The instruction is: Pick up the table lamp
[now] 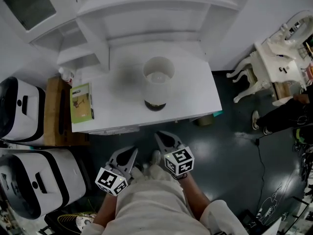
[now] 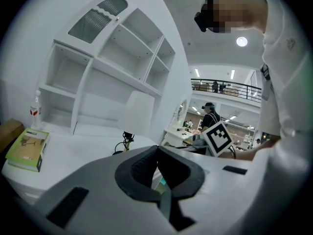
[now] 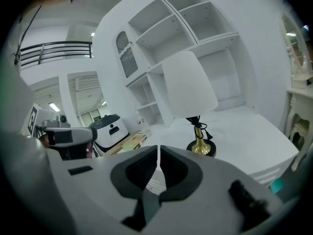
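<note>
Both jaw pairs are pressed together and hold nothing. The left gripper (image 1: 132,153) and right gripper (image 1: 161,138) sit low in the frame, short of the desk (image 1: 195,92). The lamp (image 1: 157,82) stands mid-desk, centre frame. At frame left, a shelf cubby (image 2: 57,106) holds what looks like a bottle (image 2: 35,109).

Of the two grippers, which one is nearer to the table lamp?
The right gripper: its tips almost reach the desk's edge below the table lamp, while the left gripper hangs further back and left.
</note>
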`<state>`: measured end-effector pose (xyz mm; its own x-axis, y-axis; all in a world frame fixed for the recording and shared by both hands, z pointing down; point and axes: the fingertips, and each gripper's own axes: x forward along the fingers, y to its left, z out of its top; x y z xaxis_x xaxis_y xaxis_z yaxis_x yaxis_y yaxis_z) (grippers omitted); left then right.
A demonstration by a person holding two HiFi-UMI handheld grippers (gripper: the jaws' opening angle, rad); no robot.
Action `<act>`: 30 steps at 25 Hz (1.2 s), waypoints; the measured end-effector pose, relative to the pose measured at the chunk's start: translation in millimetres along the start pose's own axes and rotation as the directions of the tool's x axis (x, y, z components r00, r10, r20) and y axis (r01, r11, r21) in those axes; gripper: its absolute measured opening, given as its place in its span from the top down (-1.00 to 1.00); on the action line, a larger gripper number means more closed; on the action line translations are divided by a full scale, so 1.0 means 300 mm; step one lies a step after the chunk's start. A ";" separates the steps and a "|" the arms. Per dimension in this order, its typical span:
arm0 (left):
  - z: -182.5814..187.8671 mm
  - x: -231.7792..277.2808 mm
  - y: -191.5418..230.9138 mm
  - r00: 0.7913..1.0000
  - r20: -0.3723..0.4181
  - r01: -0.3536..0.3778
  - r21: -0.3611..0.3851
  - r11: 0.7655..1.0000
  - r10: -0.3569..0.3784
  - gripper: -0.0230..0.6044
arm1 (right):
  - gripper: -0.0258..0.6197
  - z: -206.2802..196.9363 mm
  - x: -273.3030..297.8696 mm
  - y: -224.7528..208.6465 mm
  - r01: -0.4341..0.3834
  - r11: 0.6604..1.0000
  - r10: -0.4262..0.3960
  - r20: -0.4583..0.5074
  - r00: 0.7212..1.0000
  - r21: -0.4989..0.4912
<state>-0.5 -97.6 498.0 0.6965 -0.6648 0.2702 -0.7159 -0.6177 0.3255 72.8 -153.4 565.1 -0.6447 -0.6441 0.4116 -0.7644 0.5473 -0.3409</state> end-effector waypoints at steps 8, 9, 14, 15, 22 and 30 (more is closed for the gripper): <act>-0.014 0.013 0.058 1.000 -0.009 -0.017 -0.002 1.000 0.017 0.91 | 0.87 -0.062 0.143 -0.080 0.026 0.999 -0.027 -0.039 0.999 -0.035; -0.015 0.014 0.061 1.000 -0.011 -0.015 0.000 1.000 0.015 0.91 | 0.86 -0.068 0.157 -0.088 0.022 0.999 -0.024 -0.043 0.999 -0.030; -0.030 0.022 0.082 1.000 -0.023 -0.017 -0.010 1.000 0.017 0.91 | 0.54 -0.077 0.219 -0.142 0.034 0.999 -0.034 -0.051 0.998 0.001; -0.032 0.023 0.084 1.000 -0.024 -0.020 -0.012 1.000 0.020 0.90 | 0.52 -0.078 0.231 -0.153 0.038 0.999 -0.038 -0.053 0.998 -0.006; -0.056 0.014 0.086 0.999 -0.049 -0.022 -0.030 0.999 0.021 0.91 | 0.32 -0.073 0.318 -0.258 0.104 0.995 -0.104 -0.042 0.994 0.002; -0.092 -0.010 0.100 0.998 -0.063 -0.031 -0.058 0.998 0.028 0.90 | 0.10 -0.057 0.395 -0.362 0.200 0.980 -0.200 -0.016 0.980 -0.025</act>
<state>-22.7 -102.7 532.0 0.6782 -0.6540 0.3352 -0.7332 -0.5710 0.3692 79.5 -280.0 665.2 -0.4786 -0.7320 0.4848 -0.8773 0.4207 -0.2309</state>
